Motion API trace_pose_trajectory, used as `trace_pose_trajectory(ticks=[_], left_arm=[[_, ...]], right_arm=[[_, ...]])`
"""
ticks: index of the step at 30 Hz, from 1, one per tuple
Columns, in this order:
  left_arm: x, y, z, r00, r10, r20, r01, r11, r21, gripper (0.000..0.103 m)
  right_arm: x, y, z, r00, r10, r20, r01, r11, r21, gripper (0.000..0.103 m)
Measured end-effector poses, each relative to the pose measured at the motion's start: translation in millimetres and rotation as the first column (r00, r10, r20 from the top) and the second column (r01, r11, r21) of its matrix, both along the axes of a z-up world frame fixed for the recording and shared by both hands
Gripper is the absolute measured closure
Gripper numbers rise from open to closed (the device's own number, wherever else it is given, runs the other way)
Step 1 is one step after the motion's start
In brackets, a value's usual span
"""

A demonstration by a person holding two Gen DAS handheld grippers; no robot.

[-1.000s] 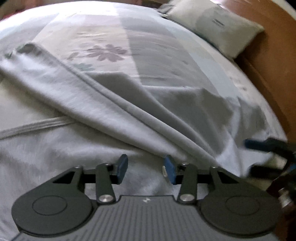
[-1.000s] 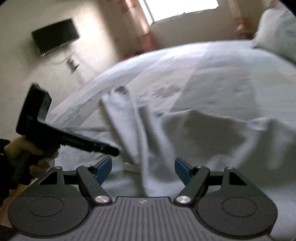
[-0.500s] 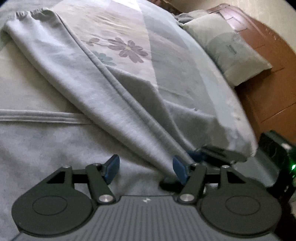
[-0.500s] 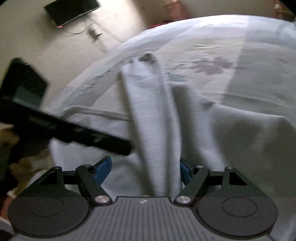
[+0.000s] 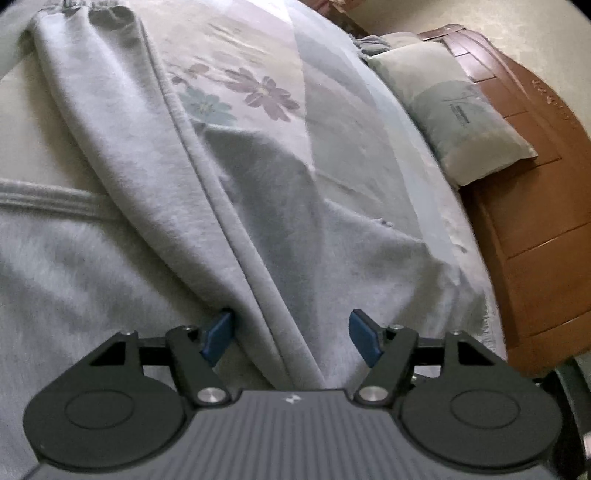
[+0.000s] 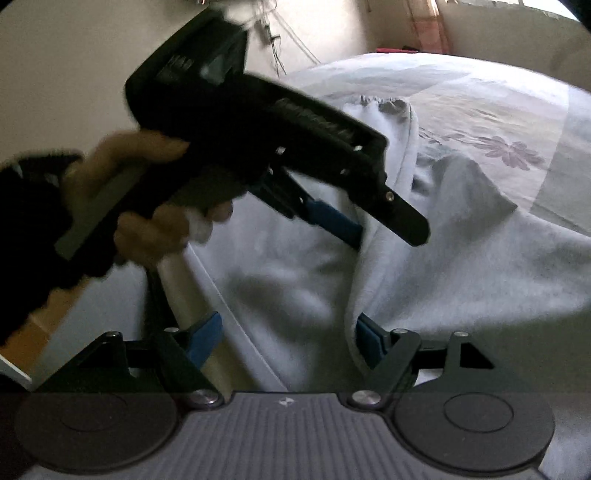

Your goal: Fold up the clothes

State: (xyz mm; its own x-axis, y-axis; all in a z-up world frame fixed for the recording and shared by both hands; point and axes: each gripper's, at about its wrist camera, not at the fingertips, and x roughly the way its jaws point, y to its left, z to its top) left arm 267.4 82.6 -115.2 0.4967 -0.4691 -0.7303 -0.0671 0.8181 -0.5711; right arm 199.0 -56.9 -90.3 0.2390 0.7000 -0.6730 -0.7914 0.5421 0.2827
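Observation:
A light grey sweatshirt [image 5: 110, 280] lies spread on the bed. Its long sleeve [image 5: 122, 122] runs from the cuff [image 5: 92, 14] at the top left down to the bottom centre. My left gripper [image 5: 291, 338] is open, and the sleeve's folded ridge passes between its blue pads [image 5: 218, 334]. The right wrist view shows the left gripper [image 6: 373, 225] from the side, straddling that ridge of the sweatshirt [image 6: 461, 266]. My right gripper [image 6: 287, 339] is open low over the garment, its right pad against a raised fold.
The bed has a floral sheet [image 5: 258, 92]. A pillow [image 5: 454, 110] leans on the brown wooden headboard [image 5: 535, 229] at the right. A hand [image 6: 147, 221] and a dark sleeve hold the left tool. The bed's near edge [image 6: 177, 273] runs by the right gripper's left finger.
The left gripper has opened wider and pushed in around the sleeve's ridge. The right gripper has swung left and lower, so the left tool and hand now loom large in its view.

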Motion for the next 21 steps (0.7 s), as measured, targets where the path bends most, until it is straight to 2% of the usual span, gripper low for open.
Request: trace_pose_trajectory(ticks=[1,5,9,15,16,18,21], left_arm=[[-1.7,-0.1,-0.1,1.0,0.002,0.0,-0.002,1.0,0.001,0.035],[-9.9,0.1,3.0,1.0,0.005,0.011,-0.005,1.0,-0.009,0.035],[-13.6,2.7,0.7,1.0,0.008,0.001,-0.008,1.0,-0.017,0.034],[-12.8,10.5,-8.8,1.0,0.023,-0.009,-0.023,0.997,-0.07,0.034],[-13.2,11.9,-9.2,1.0,0.024,-0.006,-0.024,0.997,-0.077,0.034],[-13.0,14.0,-11.4,1.0,0.027,-0.003,-0.027,0.996,-0.088,0.034],[-12.7,16.5,-12.5,1.0,0.024,0.005,-0.024,0.995,-0.096,0.034]], right_arm=[[-3.2,-0.1,-0.3,1.0,-0.006,0.007,0.006,1.0,-0.012,0.021],[7.8,-9.9,2.5,0.998,-0.056,-0.042,0.058,0.996,0.062,0.022],[28.3,2.6,2.4,0.994,-0.088,-0.06,0.093,0.991,0.092,0.022],[22.2,21.7,6.5,0.998,-0.003,-0.06,0.013,0.988,0.155,0.021],[19.9,25.4,7.4,0.999,0.01,-0.051,-0.002,0.988,0.158,0.021],[7.5,31.9,8.8,0.999,0.042,0.004,-0.042,0.994,0.098,0.021],[6.0,24.1,2.6,0.999,0.034,-0.034,-0.031,0.997,0.072,0.021]])
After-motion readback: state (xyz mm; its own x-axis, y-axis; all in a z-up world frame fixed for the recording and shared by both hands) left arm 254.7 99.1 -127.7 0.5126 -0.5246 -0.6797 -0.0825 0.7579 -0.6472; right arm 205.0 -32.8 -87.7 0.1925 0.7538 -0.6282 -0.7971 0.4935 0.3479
